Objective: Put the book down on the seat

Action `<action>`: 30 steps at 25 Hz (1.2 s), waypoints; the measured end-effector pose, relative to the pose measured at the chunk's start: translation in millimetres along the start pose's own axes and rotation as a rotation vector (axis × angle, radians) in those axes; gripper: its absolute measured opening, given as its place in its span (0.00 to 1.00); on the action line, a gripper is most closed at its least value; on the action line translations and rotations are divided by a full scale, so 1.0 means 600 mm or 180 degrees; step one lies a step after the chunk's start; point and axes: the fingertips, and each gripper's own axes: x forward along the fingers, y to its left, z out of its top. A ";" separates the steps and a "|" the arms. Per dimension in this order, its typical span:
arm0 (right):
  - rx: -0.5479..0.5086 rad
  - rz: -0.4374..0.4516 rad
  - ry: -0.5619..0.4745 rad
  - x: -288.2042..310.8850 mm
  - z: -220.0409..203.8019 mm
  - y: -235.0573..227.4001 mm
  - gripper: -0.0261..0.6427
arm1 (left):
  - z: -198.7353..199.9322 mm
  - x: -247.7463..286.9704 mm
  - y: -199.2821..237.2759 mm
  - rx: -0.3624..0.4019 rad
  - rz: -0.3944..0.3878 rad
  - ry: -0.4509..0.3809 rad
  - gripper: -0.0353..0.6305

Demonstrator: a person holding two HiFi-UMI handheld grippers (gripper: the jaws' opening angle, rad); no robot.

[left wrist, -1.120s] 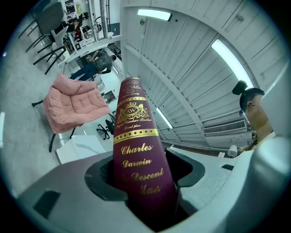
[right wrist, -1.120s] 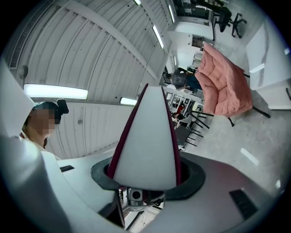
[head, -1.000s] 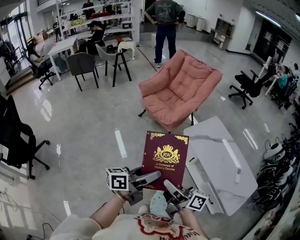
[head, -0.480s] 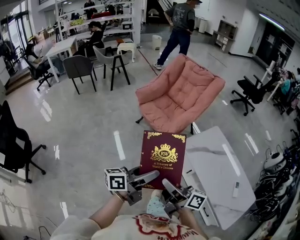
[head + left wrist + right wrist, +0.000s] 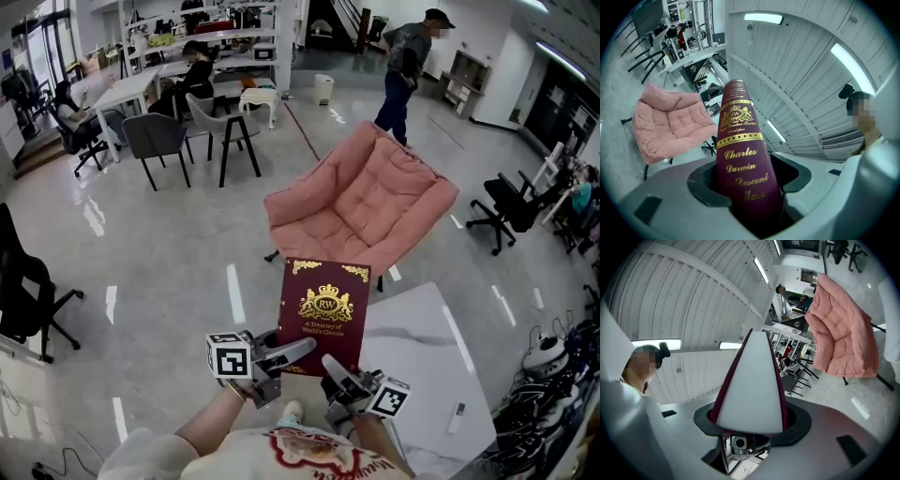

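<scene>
A dark red hardback book (image 5: 323,314) with a gold crest is held flat in front of me by both grippers. My left gripper (image 5: 292,352) is shut on its spine side, and the spine (image 5: 743,159) with gold lettering fills its jaws. My right gripper (image 5: 337,367) is shut on the opposite side, where the white page edge (image 5: 752,385) stands between its jaws. Beyond the book stands the pink cushioned chair (image 5: 361,202), its seat bare and facing me; it also shows as the chair (image 5: 670,124) and the chair (image 5: 843,333) in the gripper views.
A white marble-look table (image 5: 427,361) lies low at the right, just past the book. A person (image 5: 405,58) walks behind the chair. Grey chairs and a stool (image 5: 225,117) stand at the back left, black office chairs at left (image 5: 23,291) and right (image 5: 511,211).
Both grippers and the book have come closer to the pink chair, grip unchanged. The person behind the chair has walked off to the right.
</scene>
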 end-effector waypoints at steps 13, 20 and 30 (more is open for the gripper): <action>0.0075 0.0064 0.0048 0.006 0.080 -0.054 0.36 | 0.031 0.074 0.045 0.0019 0.0124 -0.0085 0.44; 0.0148 0.0072 0.0058 0.016 0.087 -0.068 0.36 | 0.039 0.079 0.061 -0.0015 0.0188 -0.0088 0.44; 0.0120 0.0009 0.0004 0.078 0.150 -0.135 0.36 | 0.110 0.121 0.139 -0.0051 0.0115 -0.0028 0.44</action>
